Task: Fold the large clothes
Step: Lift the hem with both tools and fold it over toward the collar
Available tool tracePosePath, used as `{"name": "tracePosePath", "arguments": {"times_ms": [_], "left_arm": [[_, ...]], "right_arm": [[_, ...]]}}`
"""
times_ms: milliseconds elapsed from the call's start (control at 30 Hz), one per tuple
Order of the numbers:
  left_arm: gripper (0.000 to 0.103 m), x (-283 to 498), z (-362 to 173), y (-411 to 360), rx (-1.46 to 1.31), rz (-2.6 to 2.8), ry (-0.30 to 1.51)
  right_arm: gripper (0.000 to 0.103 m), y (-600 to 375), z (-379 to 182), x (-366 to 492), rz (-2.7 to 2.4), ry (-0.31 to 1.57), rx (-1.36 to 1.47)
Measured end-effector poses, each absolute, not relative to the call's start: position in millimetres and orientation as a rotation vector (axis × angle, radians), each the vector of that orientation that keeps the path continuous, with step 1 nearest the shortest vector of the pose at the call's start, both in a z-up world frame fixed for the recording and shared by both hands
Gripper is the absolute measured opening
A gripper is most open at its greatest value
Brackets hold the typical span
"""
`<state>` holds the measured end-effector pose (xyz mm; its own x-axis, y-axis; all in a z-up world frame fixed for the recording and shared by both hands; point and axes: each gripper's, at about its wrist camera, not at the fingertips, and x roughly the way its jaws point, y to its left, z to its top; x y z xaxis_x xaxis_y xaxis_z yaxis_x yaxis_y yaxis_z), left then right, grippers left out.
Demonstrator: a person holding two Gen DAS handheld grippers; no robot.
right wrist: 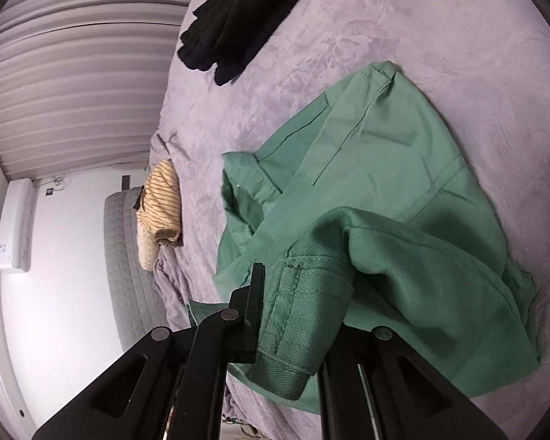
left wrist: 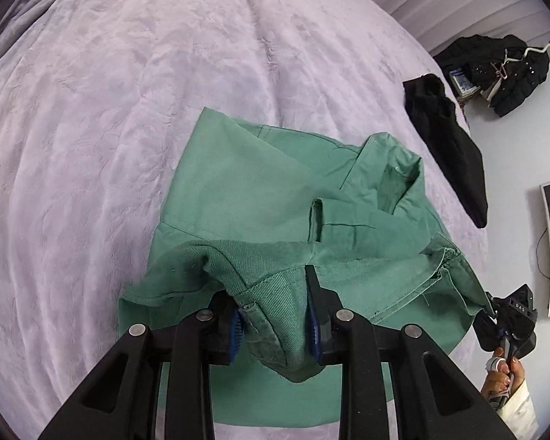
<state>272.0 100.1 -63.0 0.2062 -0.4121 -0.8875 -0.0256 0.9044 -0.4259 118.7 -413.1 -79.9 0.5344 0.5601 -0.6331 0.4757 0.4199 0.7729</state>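
across the lilac blanket of the bed, the green garment, which looks like heavy twill trousers or a jacket, is lying partly doubled over itself, with its near edge being lifted off the bedding. the left tool is clenching a thick hemmed fold of that green cloth between its blue pads, the fabric bunching and hanging down between them. the right tool is gripping another stitched band of the same garment, jaws pressed nearly together on it; in the left wrist view it is showing far off to the right, held by a hand in a pale sleeve, with the edge stretching between the two tools. a black garment is lying further up the bed, well apart from the green one, and a striped yellow cloth is sitting near the bed's far edge. by my judgement, a fold is underway: the raised edge is being carried over the part resting flat. the next move is calling for both tools to be travelling together at an even height, keeping the edge taut, then lowering it so the edges line up before letting go; uneven pulling could be dragging the lower layer askew.
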Motion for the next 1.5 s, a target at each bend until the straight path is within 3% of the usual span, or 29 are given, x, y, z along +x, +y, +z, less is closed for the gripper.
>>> {"name": "tracePosePath", "arguments": {"times_ms": [67, 167, 200, 233, 267, 300, 333, 500, 700, 733, 767, 800, 833, 867, 1067, 1267, 1367, 1400, 1467, 1500], "left_arm": [[0.048, 278, -68, 97, -0.317, -0.239, 1.371], [0.054, 283, -67, 97, -0.215, -0.183, 1.368], [0.064, 286, -66, 99, -0.19, -0.158, 1.37], [0.083, 287, -64, 103, -0.181, -0.139, 1.357], [0.086, 287, -60, 106, -0.179, -0.128, 1.326], [0.086, 287, -55, 110, -0.168, -0.12, 1.3], [0.086, 287, -53, 111, -0.152, -0.109, 1.288], [0.086, 300, -69, 105, -0.089, -0.125, 1.307], [0.086, 327, -130, 78, -0.031, -0.148, 1.41], [0.075, 330, -138, 75, -0.024, -0.151, 1.415], [0.044, 329, -140, 71, -0.027, -0.172, 1.401], [0.031, 327, -138, 69, -0.01, -0.158, 1.387], [0.017, 324, -131, 68, 0.006, -0.141, 1.36], [0.014, 320, -122, 70, -0.013, -0.154, 1.332], [0.014, 312, -74, 77, -0.028, -0.21, 1.175], [0.015, 331, -142, 68, 0.026, -0.101, 1.256], [0.016, 329, -149, 67, 0.031, -0.086, 1.252], [0.018, 328, -145, 67, 0.037, -0.082, 1.254], [0.045, 325, -128, 72, 0.072, -0.046, 1.246], [0.05, 319, -115, 77, 0.077, -0.047, 1.215]], "right_arm": [[0.011, -415, -90, 123, 0.041, 1.084, 1.215], [0.013, -418, -97, 129, -0.013, 1.117, 1.191], [0.02, -419, -96, 130, -0.027, 1.117, 1.183], [0.029, -420, -94, 129, -0.034, 1.109, 1.179], [0.062, -422, -89, 129, -0.041, 1.089, 1.172], [0.087, -425, -82, 129, -0.048, 1.058, 1.158], [0.087, -428, -74, 128, -0.048, 1.032, 1.14], [0.087, -443, -49, 136, -0.167, 1.062, 0.867], [0.082, -440, -85, 157, -0.186, 1.195, 0.703], [0.08, -437, -93, 161, -0.189, 1.216, 0.671], [0.063, -432, -100, 165, -0.19, 1.241, 0.639], [0.013, -426, -108, 168, -0.182, 1.273, 0.609], [0.004, -421, -113, 169, -0.173, 1.294, 0.589], [0.004, -415, -109, 167, -0.181, 1.286, 0.549], [0.004, -394, -48, 160, -0.109, 1.103, 0.357], [0.005, -415, -106, 186, -0.195, 1.192, 0.409], [0.006, -420, -132, 185, -0.214, 1.211, 0.46], [0.007, -421, -131, 184, -0.217, 1.207, 0.473], [0.016, -424, -124, 181, -0.229, 1.226, 0.494], [0.018, -427, -117, 177, -0.246, 1.235, 0.5]]}}
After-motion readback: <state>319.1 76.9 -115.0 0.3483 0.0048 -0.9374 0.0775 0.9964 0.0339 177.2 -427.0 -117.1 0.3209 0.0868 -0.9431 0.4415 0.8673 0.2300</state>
